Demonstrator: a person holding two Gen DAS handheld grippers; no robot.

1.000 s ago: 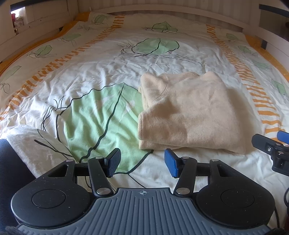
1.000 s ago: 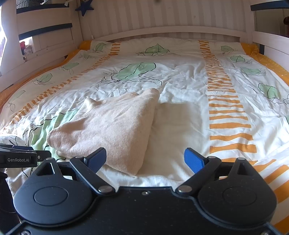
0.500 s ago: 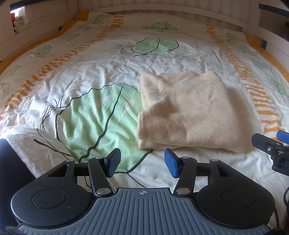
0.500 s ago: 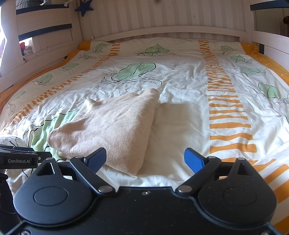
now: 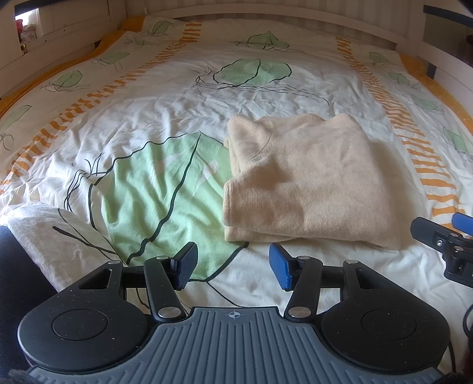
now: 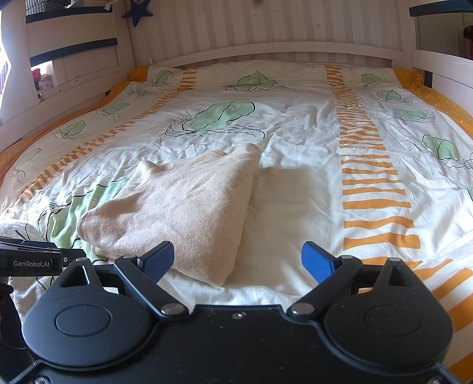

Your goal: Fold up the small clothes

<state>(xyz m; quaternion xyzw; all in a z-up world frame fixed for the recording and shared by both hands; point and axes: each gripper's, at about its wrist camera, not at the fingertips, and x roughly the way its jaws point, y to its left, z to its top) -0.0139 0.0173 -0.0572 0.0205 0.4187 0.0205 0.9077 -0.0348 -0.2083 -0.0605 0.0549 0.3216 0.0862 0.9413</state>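
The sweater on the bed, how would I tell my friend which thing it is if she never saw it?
Look at the big bed with the white duvet printed with green leaves and orange stripes. Near its front edge, just right of the largest green leaf, lies the folded sweater. It is the only plain, fuzzy, cream-beige thing there, with no pattern at all.

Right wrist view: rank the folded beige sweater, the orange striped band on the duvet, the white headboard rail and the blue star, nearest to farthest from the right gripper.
From the right gripper, open:
1. Folded beige sweater, just ahead on the left, by the left finger.
2. Orange striped band, ahead on the right, running away up the duvet.
3. White headboard rail, across the far end of the bed.
4. Blue star, high on the wall, upper left.
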